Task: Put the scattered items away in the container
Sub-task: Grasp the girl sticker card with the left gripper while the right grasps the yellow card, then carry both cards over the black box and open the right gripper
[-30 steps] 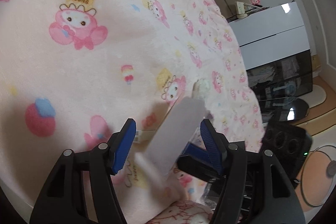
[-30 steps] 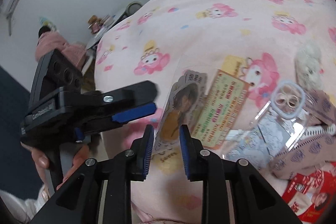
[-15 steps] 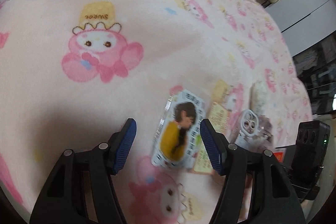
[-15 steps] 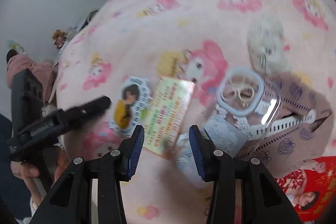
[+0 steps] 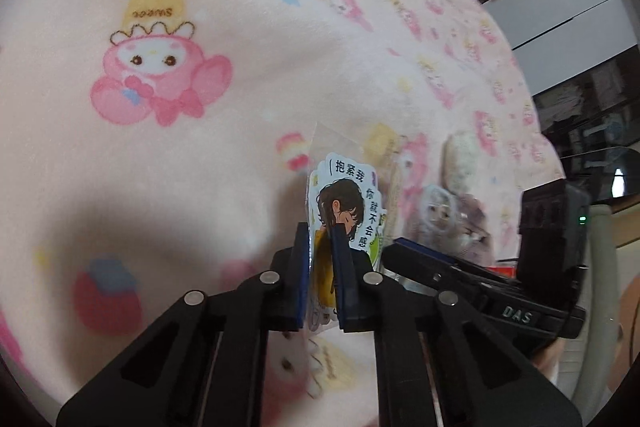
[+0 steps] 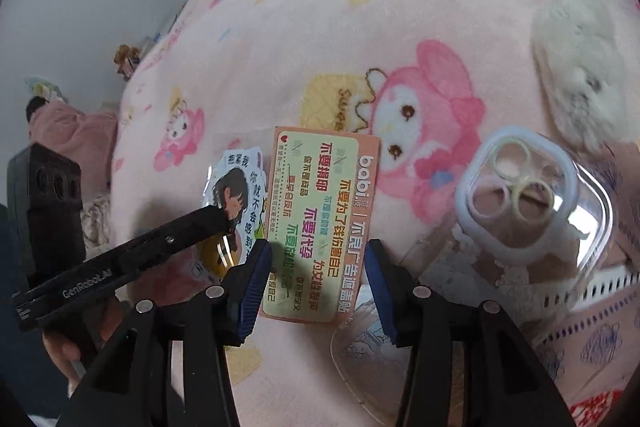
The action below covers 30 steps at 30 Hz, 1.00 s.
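Note:
A die-cut sticker pack (image 5: 344, 195) shows a dark-haired cartoon figure in yellow. My left gripper (image 5: 320, 231) is closing on its lower half, both pads pressing it, and the pack stands up off the pink blanket (image 5: 200, 155). From the right wrist view the left gripper (image 6: 224, 217) reaches in from the left onto the sticker pack (image 6: 236, 183). An orange and green printed card (image 6: 324, 211) lies flat beside it. My right gripper (image 6: 318, 259) straddles the card's near end, its jaws opening and the pads not pressing the card.
A clear phone case with pastel rings (image 6: 516, 195) rests on a mauve patterned pouch with a white zip (image 6: 592, 327). A fluffy white item (image 6: 580, 79) lies beyond. A clear printed sleeve (image 6: 368, 347) and a red packet (image 6: 600, 407) sit nearest. Furniture stands past the bed edge (image 5: 560, 7).
The left jaws went from wide open around the sticker pack to shut on it. The right gripper dropped closer to the card and its jaws spread wider.

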Motion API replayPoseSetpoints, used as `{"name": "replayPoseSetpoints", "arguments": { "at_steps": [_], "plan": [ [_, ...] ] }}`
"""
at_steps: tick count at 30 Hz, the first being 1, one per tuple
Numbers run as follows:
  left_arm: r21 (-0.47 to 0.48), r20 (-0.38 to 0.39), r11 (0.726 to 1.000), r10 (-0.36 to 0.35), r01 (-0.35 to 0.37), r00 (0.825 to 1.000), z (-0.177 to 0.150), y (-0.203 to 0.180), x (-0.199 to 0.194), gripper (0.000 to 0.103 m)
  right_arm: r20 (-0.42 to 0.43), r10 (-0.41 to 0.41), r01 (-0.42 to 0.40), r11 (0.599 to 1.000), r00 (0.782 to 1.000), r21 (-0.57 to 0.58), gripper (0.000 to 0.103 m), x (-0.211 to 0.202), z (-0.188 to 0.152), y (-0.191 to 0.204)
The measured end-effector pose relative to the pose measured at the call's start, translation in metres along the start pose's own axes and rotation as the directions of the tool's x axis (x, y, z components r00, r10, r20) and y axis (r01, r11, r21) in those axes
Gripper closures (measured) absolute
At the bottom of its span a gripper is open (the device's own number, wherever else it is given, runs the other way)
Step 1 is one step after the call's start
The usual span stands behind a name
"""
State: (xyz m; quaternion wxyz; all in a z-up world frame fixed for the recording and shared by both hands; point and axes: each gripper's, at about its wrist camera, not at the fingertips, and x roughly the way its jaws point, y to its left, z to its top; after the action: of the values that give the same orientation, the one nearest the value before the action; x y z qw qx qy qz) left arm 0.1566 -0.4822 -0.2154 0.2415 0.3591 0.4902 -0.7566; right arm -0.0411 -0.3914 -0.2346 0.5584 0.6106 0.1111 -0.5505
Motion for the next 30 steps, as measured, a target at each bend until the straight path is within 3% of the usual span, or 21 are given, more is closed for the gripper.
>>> {"name": "replayPoseSetpoints", "arguments": {
  "at_steps": [8,13,23,27,30],
  "plan": [
    [0.068,0.006,0.99,-0.123,0.123,0.992,-0.015,-0.05,-0.031,0.095,0.116,0.069,-0.078,0.994,0.991,0.072,0.058,-0.061,-0.033,-0.011],
    [0.132,-0.036,0.966,-0.221,0.223,0.975,-0.03,-0.093,-0.044,0.095,0.213,0.043,-0.063,0.994,0.976,0.086,0.058,-0.127,-0.063,-0.01],
    [0.301,-0.225,0.858,-0.36,0.416,0.905,-0.082,-0.229,-0.014,0.095,0.397,-0.11,0.029,0.978,0.911,0.206,0.058,-0.265,-0.149,-0.055],
    [0.37,-0.304,0.815,-0.348,0.447,0.887,-0.113,-0.294,0.012,0.095,0.431,-0.228,0.112,0.954,0.873,0.277,0.058,-0.313,-0.186,-0.083],
    [0.401,-0.372,0.78,-0.341,0.48,0.864,-0.139,-0.337,0.033,0.095,0.454,-0.295,0.148,0.932,0.841,0.331,0.058,-0.344,-0.218,-0.107]
  ]
}}
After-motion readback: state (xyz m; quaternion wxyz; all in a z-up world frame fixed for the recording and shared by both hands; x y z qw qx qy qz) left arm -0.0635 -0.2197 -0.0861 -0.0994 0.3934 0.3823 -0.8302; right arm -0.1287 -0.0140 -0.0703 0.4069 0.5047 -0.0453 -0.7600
